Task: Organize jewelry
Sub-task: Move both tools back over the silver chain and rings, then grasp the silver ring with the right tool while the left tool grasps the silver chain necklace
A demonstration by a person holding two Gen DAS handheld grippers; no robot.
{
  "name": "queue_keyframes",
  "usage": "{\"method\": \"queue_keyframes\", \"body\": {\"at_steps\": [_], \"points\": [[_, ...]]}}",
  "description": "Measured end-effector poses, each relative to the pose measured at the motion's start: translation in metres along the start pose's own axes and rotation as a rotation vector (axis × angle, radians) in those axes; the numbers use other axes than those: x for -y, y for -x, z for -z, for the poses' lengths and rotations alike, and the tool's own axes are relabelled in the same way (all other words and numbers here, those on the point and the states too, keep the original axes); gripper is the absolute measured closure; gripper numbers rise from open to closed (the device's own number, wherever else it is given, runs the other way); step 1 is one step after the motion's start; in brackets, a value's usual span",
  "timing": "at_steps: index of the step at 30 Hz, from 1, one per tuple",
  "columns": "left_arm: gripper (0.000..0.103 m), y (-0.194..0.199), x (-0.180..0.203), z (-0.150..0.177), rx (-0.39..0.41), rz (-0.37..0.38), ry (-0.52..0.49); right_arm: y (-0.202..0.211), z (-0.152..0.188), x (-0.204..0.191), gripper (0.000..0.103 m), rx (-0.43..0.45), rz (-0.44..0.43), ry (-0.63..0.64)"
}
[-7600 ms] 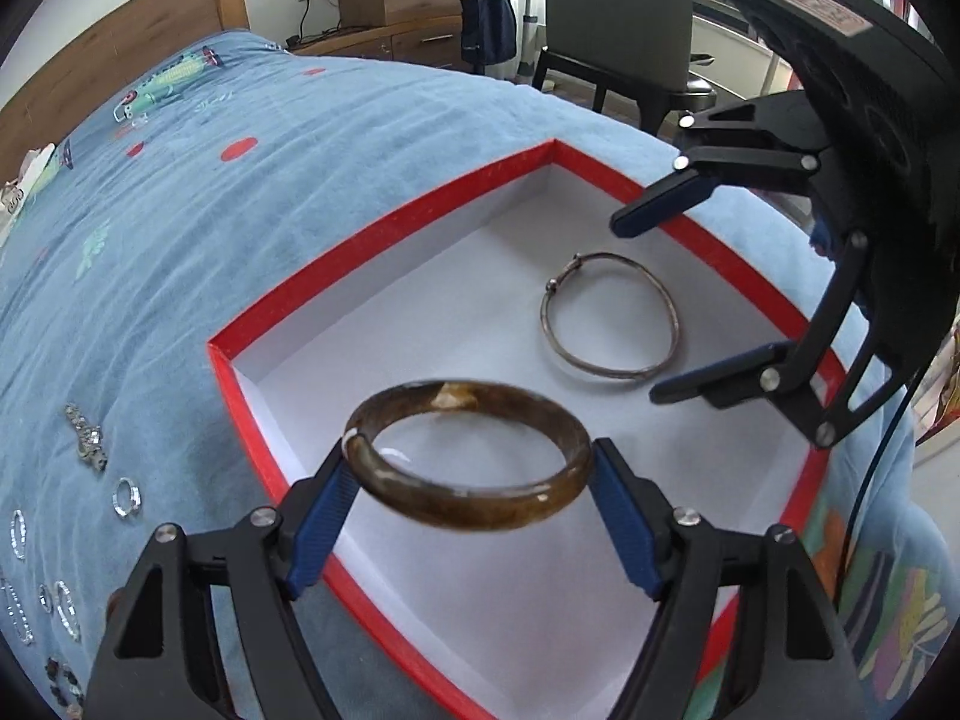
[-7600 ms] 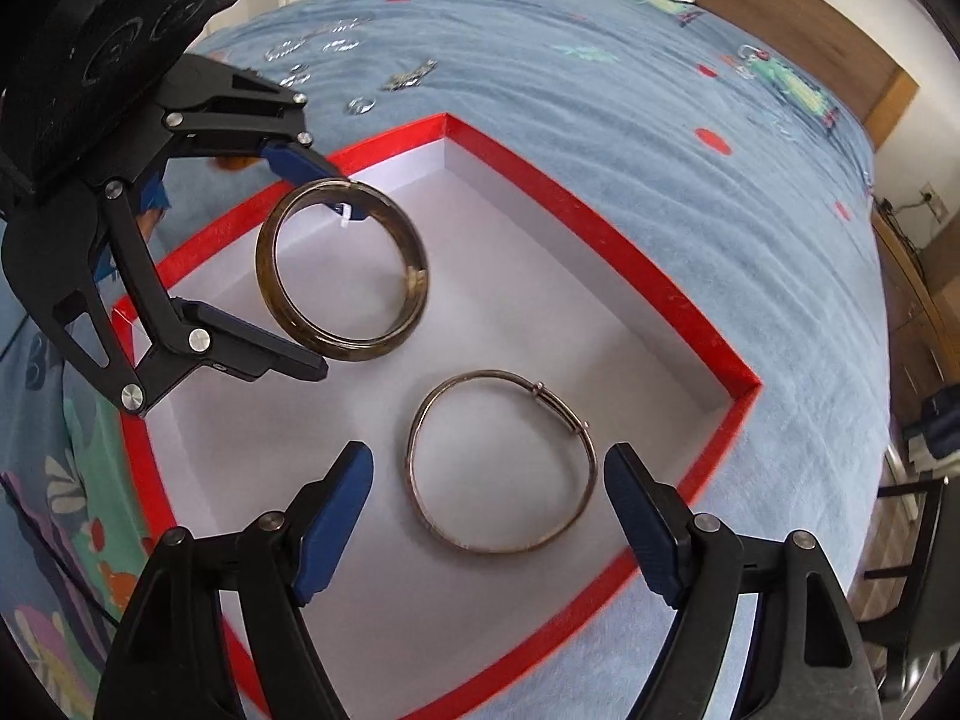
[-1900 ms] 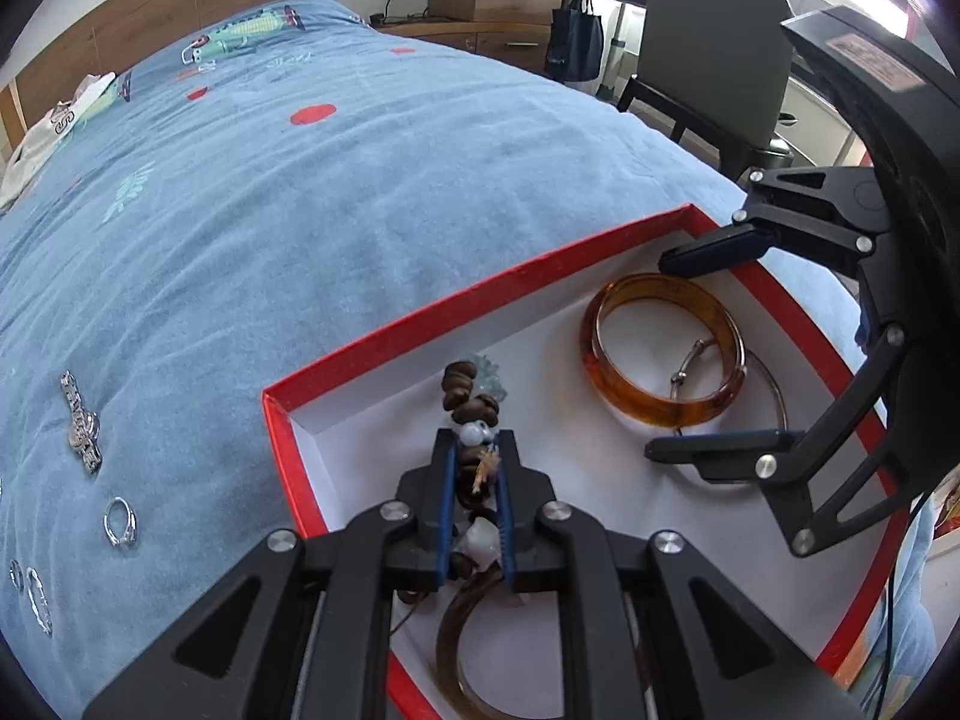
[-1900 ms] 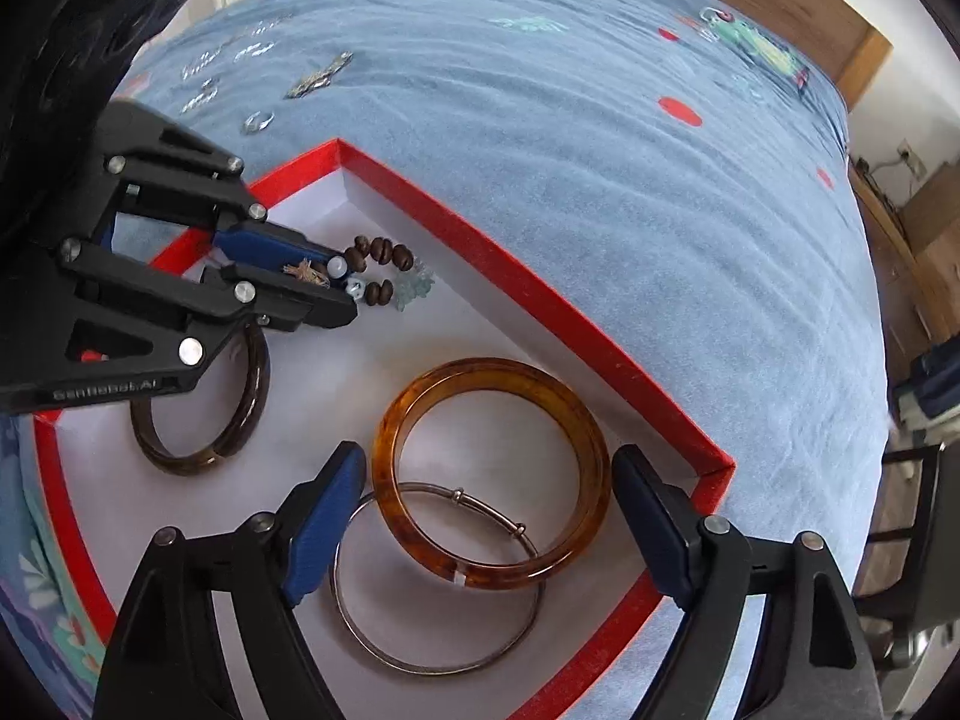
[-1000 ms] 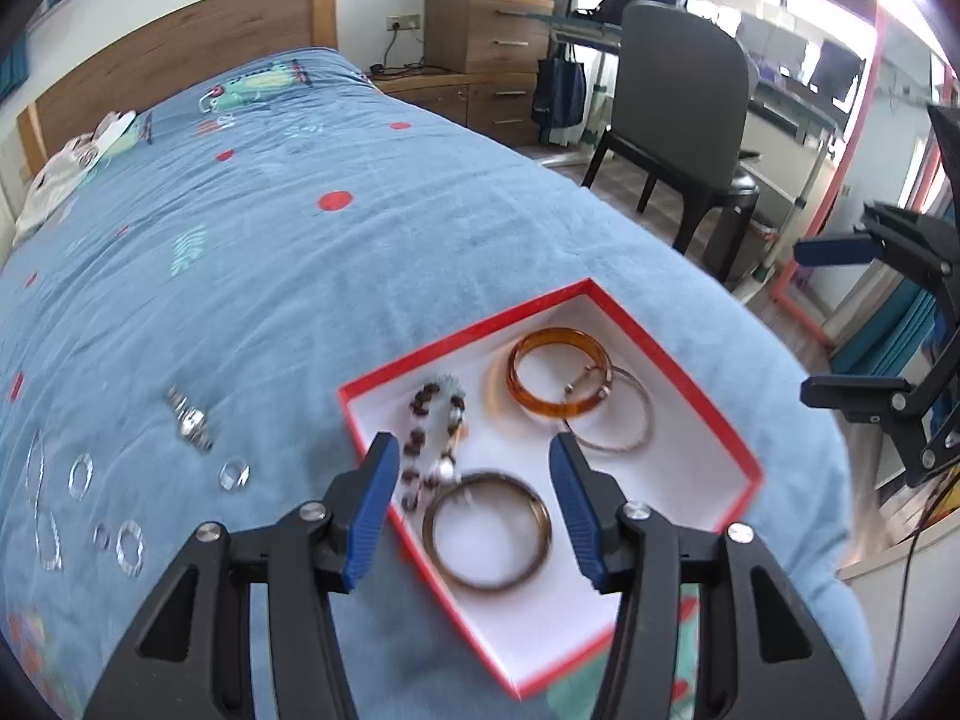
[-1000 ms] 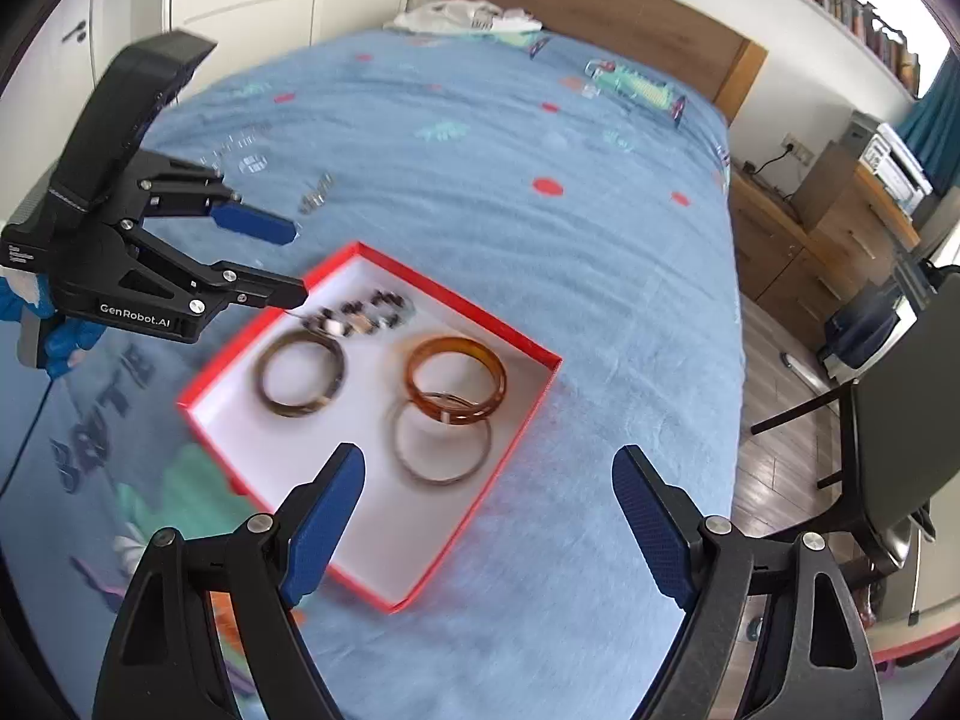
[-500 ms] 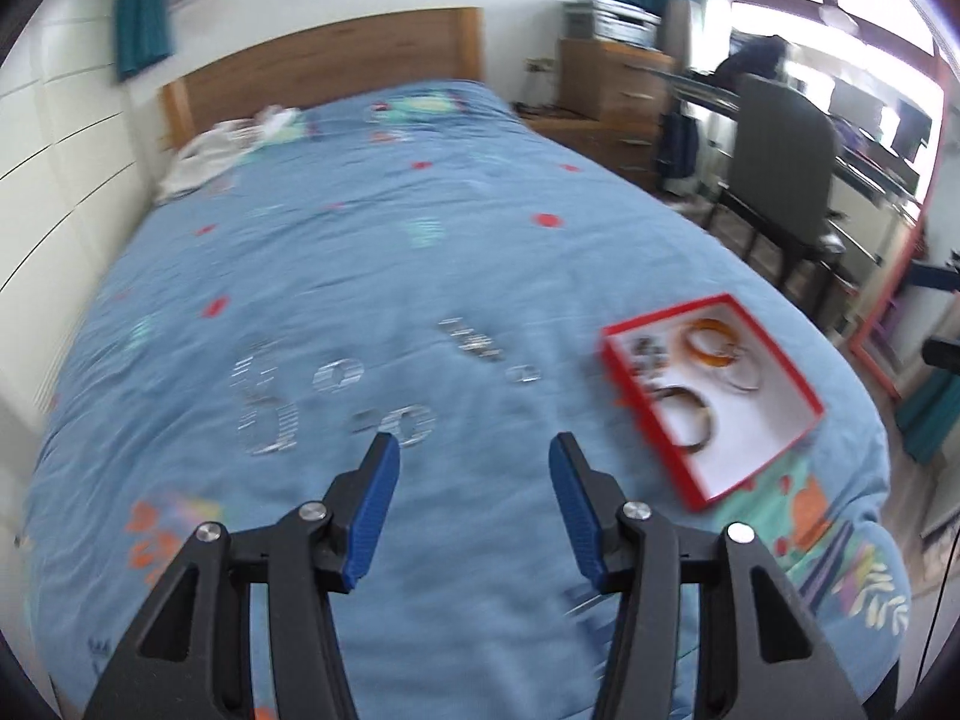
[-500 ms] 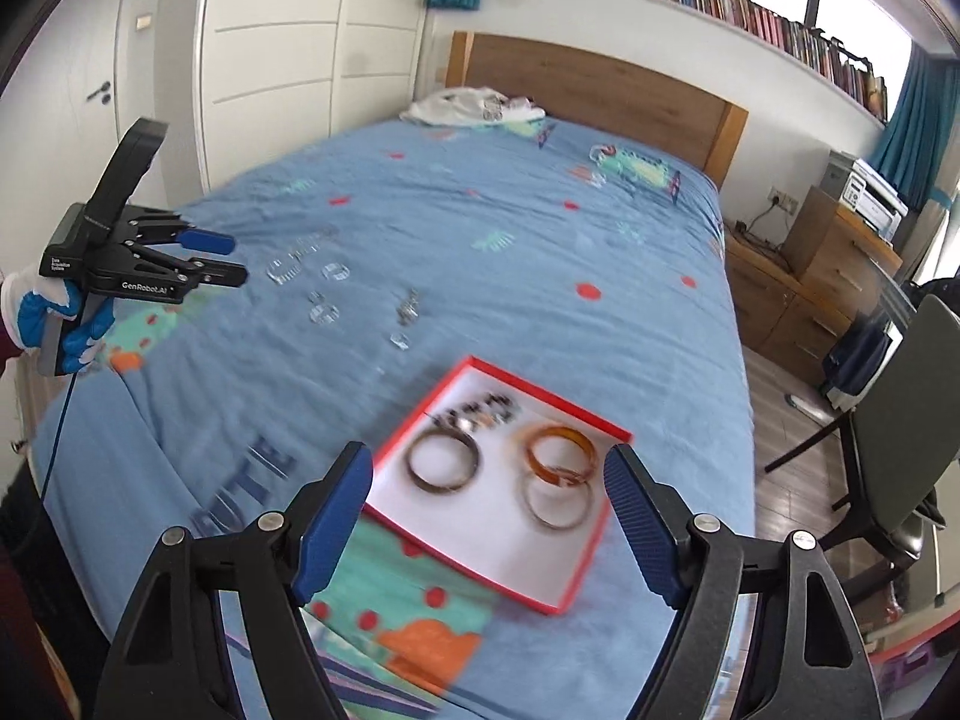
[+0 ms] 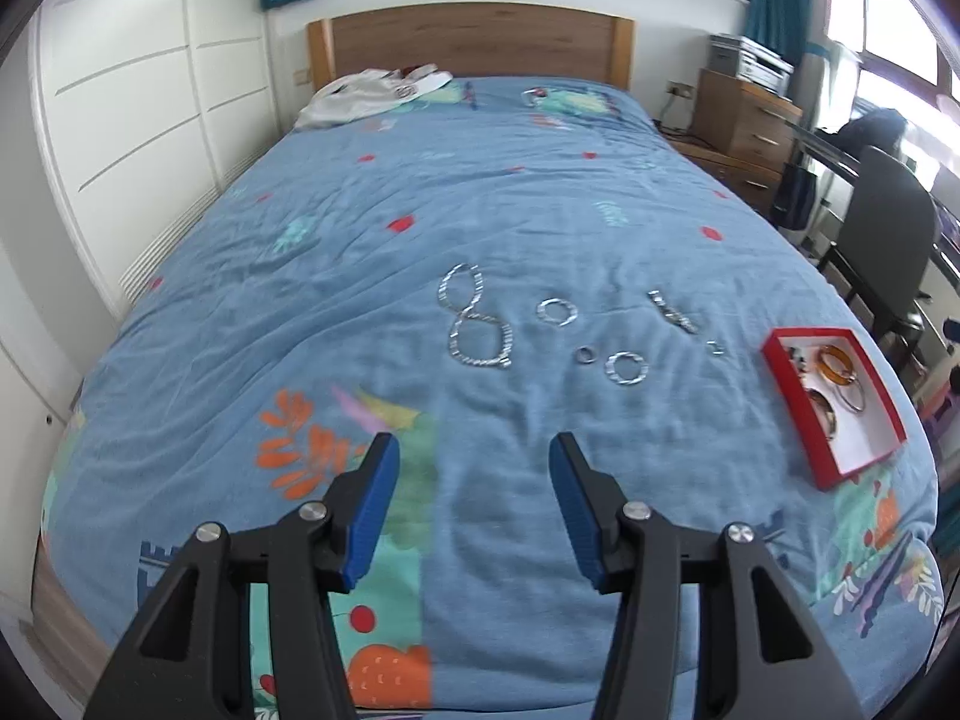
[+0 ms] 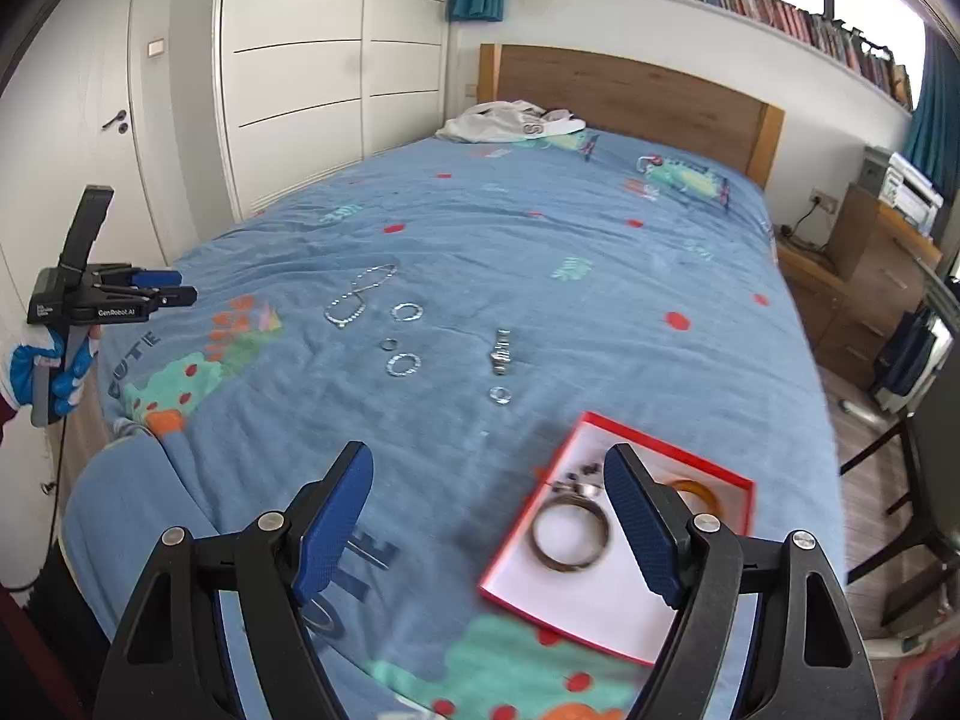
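1. Red-walled box [image 9: 828, 333] sits at the near right corner of the blue bedspread [image 9: 480, 210]; it holds bangles [image 10: 570, 531], presumably sorted in already.
2. Left of the box, well apart, lie the loose pieces: chain [image 9: 474, 324], rings [image 9: 627, 369] and a watch [image 10: 500, 357], spread flat, likely for easy single picks.
3. Left gripper [image 9: 474, 510] hangs well short of the chain, jaws moderately apart, empty.
4. Right gripper [image 10: 489, 534] hovers beside the box, jaws wide; they have just been closing slightly on nothing.
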State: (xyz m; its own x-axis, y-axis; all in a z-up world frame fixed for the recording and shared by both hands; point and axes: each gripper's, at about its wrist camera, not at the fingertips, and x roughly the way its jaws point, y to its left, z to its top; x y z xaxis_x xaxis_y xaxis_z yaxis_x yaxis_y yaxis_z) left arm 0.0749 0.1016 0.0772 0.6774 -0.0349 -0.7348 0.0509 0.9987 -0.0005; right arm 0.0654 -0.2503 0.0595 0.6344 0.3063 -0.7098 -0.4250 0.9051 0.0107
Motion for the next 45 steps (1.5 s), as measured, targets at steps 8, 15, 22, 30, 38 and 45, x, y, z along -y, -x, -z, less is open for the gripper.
{"method": "queue_keyframes", "body": {"at_steps": [8, 15, 22, 30, 38, 45], "points": [[0.053, -0.048, -0.021, 0.005, -0.057, 0.01, 0.074, -0.055, -0.007, -0.015, 0.029, -0.033, -0.063, -0.048], [0.053, -0.089, -0.029, 0.009, -0.118, 0.015, 0.092, -0.109, -0.008, -0.022, 0.034, -0.097, -0.114, -0.067], [0.053, -0.127, -0.034, 0.005, -0.159, 0.026, 0.107, -0.151, -0.017, -0.023, 0.039, -0.127, -0.147, -0.08], [0.053, -0.164, -0.032, -0.01, -0.173, 0.043, 0.104, -0.196, -0.028, -0.03, 0.043, -0.156, -0.203, -0.074], [0.053, -0.204, -0.028, -0.042, -0.161, 0.069, 0.122, -0.242, -0.051, -0.047, 0.044, -0.165, -0.276, -0.024], [0.053, -0.246, -0.022, -0.074, -0.159, 0.104, 0.145, -0.285, -0.069, -0.062, 0.045, -0.173, -0.329, 0.021]]}}
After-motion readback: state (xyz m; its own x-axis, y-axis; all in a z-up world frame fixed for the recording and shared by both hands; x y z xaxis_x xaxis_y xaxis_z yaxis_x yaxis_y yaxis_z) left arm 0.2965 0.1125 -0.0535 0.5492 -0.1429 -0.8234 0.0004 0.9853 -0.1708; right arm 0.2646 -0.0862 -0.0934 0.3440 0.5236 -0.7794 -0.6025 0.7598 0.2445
